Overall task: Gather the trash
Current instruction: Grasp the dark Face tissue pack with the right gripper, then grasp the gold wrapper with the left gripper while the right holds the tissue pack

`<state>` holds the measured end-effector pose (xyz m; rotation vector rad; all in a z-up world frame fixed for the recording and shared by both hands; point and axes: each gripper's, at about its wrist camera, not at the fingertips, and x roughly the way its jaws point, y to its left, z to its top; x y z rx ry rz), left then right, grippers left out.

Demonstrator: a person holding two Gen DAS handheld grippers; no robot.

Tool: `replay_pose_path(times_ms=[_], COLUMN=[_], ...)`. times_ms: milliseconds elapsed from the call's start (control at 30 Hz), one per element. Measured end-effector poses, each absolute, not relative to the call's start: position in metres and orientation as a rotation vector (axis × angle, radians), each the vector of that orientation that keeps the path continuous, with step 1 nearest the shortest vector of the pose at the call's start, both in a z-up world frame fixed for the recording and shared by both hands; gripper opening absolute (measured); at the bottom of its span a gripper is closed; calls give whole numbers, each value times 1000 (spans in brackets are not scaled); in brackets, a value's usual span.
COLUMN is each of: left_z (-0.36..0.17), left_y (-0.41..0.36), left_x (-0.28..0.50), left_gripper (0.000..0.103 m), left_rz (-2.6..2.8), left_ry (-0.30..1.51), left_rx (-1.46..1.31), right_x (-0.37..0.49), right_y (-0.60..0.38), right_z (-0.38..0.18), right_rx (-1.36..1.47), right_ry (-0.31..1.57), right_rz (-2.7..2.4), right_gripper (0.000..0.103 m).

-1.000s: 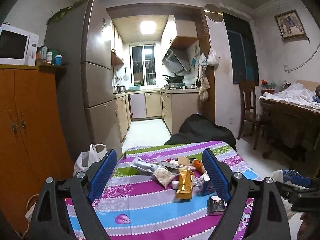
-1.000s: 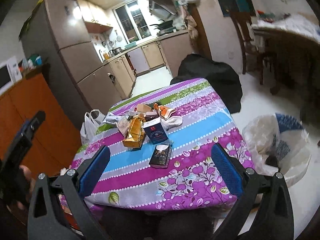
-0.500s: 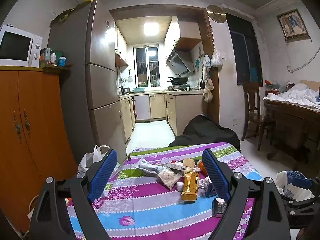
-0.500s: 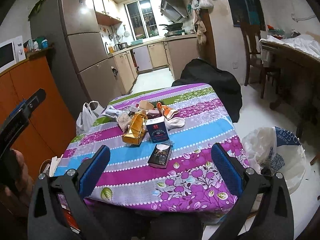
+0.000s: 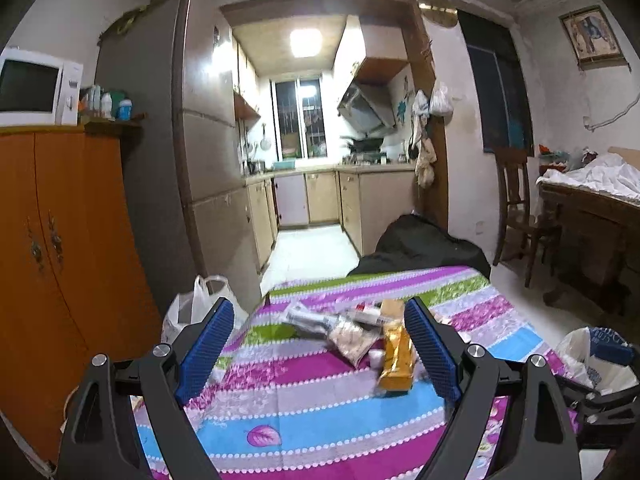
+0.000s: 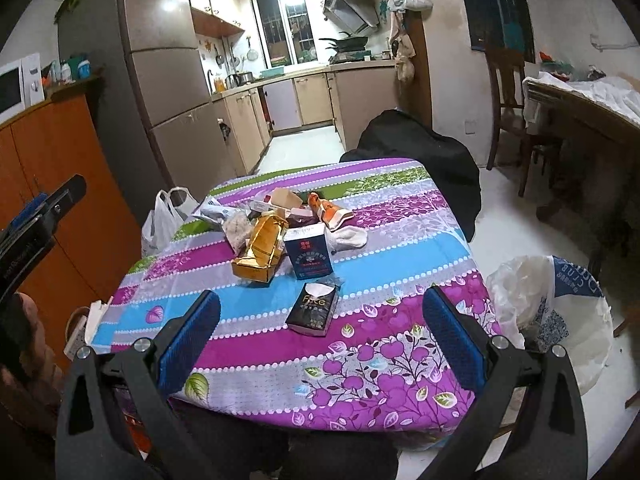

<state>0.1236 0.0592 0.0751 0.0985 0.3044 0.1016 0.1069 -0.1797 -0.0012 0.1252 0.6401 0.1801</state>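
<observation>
Trash lies in a heap on the table with the striped floral cloth [image 6: 400,256]: a gold foil bag [image 6: 262,248], a dark blue carton [image 6: 309,254], a black tissue pack [image 6: 314,308], an orange wrapper [image 6: 326,210], a white wad [image 6: 346,237] and a clear snack bag [image 5: 352,338]. The gold bag also shows in the left wrist view [image 5: 396,354]. A bin lined with a white plastic bag [image 6: 556,312] stands right of the table. My left gripper [image 5: 320,348] is open and empty above the near table. My right gripper [image 6: 320,340] is open and empty over the near edge.
An orange cabinet [image 5: 60,248] with a microwave [image 5: 36,88] stands at the left, a fridge [image 5: 184,140] beyond it. A white shopping bag [image 5: 188,312] sits on the floor left of the table. A black heap [image 6: 420,148] lies behind the table. A chair [image 5: 516,208] and sideboard stand right.
Both grippers have tilted up and drawn a little nearer the table. The trash has not moved. Both stay open.
</observation>
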Motion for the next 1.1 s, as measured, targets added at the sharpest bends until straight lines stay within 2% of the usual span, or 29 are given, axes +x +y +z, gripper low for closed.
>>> replay_pose_path(times_ms=[300,400,533,567,700,767,833,1000,1100], left_z=[-15,-32,-44,-46,-47,-47,-49,-55,-57], left_y=[124,133,132,131,125,121,119,95,72], left_x=[174,181,191,195,204,209,216,236,252], left_gripper=[87,87,87,87,87,87,87,87,87], left_rz=[72,79,62,53,10,-5,-24,-110,-185], left_ry=[622,661,680,683,695,699,704,739,745], left_rx=[21,21,23,25,14,9,0,28,62], right_x=[142,164,192,202,219,220,221,212,194], right_y=[-165,-160,-148,-143,-126,-119,-114,-126,-149], right_z=[-36,-59,-87,-97,-123,-127,-125,-122,-113], right_rx=[-20,-23,19,28,26,-9,-29,-10,39], right_ry=[709,758,818,835,881,855,842,827,800], right_rz=[221,237,265,263,244,221,215,208,193], right_gripper=[98,97,90,89,69,63,50,38,36])
